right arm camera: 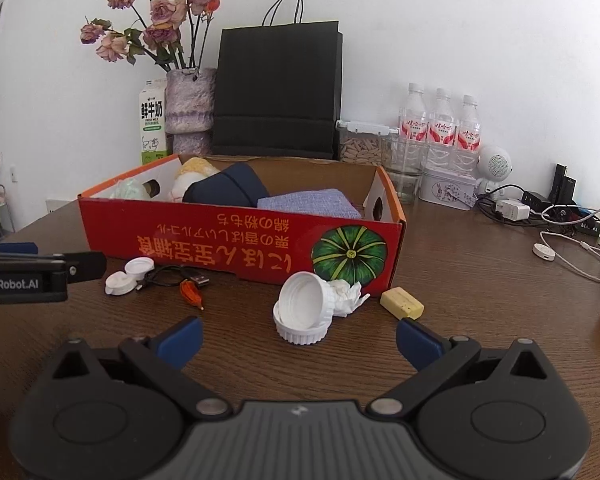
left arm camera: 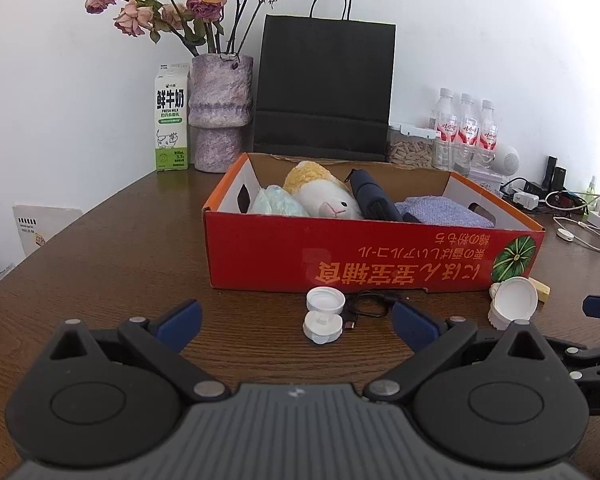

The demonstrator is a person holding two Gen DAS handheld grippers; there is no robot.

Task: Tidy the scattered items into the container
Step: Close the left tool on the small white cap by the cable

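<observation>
Both grippers, left [left arm camera: 296,322] and right [right arm camera: 298,338], jaws spread wide and empty, white caps [right arm camera: 302,312] mid-frame before the red box [right arm camera: 240,240].

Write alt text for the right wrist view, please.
An open tool hovers over a wooden table, facing large white caps, crumpled tissue and a yellow block before a red cardboard box already holding soft items.
</observation>
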